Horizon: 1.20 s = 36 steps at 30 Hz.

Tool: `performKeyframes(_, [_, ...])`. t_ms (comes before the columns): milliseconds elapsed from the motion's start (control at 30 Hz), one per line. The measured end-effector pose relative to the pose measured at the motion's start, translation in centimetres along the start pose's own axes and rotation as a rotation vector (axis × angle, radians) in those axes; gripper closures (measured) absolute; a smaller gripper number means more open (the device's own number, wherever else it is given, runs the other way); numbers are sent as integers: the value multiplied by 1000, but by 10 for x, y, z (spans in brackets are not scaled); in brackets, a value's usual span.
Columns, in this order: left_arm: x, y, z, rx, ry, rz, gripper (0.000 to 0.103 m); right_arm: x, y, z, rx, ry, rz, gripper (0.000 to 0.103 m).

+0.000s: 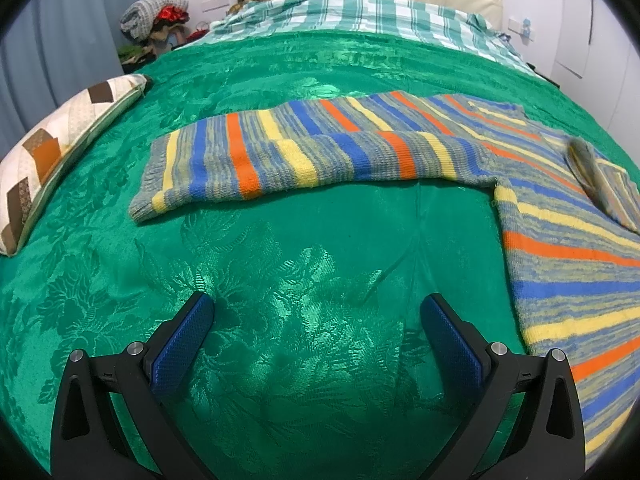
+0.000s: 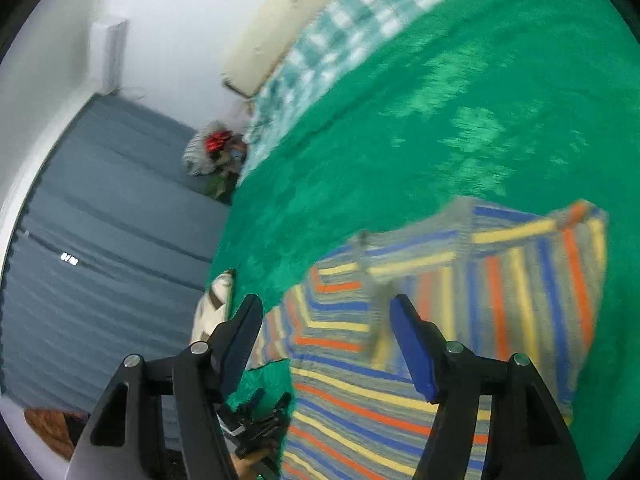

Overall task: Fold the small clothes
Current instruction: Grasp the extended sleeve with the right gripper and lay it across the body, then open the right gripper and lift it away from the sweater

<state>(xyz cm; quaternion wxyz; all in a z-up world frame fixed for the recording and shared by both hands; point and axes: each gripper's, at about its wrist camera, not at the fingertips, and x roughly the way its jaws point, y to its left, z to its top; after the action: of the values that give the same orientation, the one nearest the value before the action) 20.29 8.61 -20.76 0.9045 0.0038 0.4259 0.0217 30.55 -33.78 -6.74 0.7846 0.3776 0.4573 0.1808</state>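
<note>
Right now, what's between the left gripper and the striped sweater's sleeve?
Only bare green bedspread; the left wrist view shows nothing between the left gripper and the sleeve.

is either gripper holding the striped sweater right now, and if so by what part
Nothing is held. The left gripper is open over the green bedspread; the right gripper is open above the striped sweater.

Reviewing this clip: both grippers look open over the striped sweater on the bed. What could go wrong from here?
1. The left gripper is open over bare green bedspread, off the striped sweater; closing here might pinch bedspread instead.
2. The sleeve lies loosely across the body, so tugging the knit could shift it.
3. The right wrist view is motion-blurred with the right gripper open above the sweater; a hasty grasp may catch several layers.
</note>
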Motion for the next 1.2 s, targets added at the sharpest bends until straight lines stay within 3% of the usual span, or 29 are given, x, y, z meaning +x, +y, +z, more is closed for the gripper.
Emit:
performKeyframes(133, [0, -3, -1, 9, -3, 15, 0, 3, -41, -17, 34, 93, -110, 38])
performKeyframes(200, [0, -2, 0, 7, -3, 13, 0, 15, -73, -30, 22, 162, -280, 45])
performKeyframes(233, [0, -2, 0, 6, -3, 11, 0, 16, -91, -35, 28, 190, -386, 53])
performKeyframes(267, [0, -2, 0, 5, -2, 9, 0, 13, -105, -37, 37, 202, -468, 74])
performKeyframes(300, [0, -2, 0, 5, -2, 9, 0, 3, -118, -38, 32, 188, -564, 74])
performKeyframes(367, [0, -2, 0, 6, -3, 12, 0, -16, -115, -36, -22, 121, -652, 72])
performKeyframes(433, [1, -2, 0, 11, -4, 19, 0, -31, -98, -32, -57, 66, -556, 72])
performKeyframes(500, [2, -4, 0, 17, -4, 27, 0, -28, -79, -28, -117, 68, -460, 72])
performKeyframes(600, [2, -3, 0, 13, -4, 21, 0, 3, -63, -33, -188, 170, -355, 71])
performKeyframes(633, [2, -3, 1, 12, -4, 19, 0, 13, -65, -38, -193, 203, -360, 71])
performKeyframes(700, [2, -3, 1, 11, -4, 17, 0, 35, -84, -50, -201, 275, -496, 72])
performKeyframes(733, [2, -4, 1, 10, -3, 17, 0, 37, -97, -55, -190, 273, -584, 77])
performKeyframes(800, [2, -3, 1, 10, -4, 16, 0, 24, -103, -56, -154, 202, -579, 77])
performKeyframes(900, [2, -4, 1, 11, -5, 17, 0, 2, -88, -67, -240, 124, -679, 67])
performKeyframes(967, [2, -3, 1, 11, -5, 18, 0, -18, -80, -78, -281, 76, -668, 52])
performKeyframes(1067, [2, -4, 1, 13, -6, 21, 0, -57, -74, -106, -294, -39, -679, 42])
performKeyframes(1200, [2, -4, 1, 12, -6, 19, 0, -92, -82, -143, -230, -140, -702, 40])
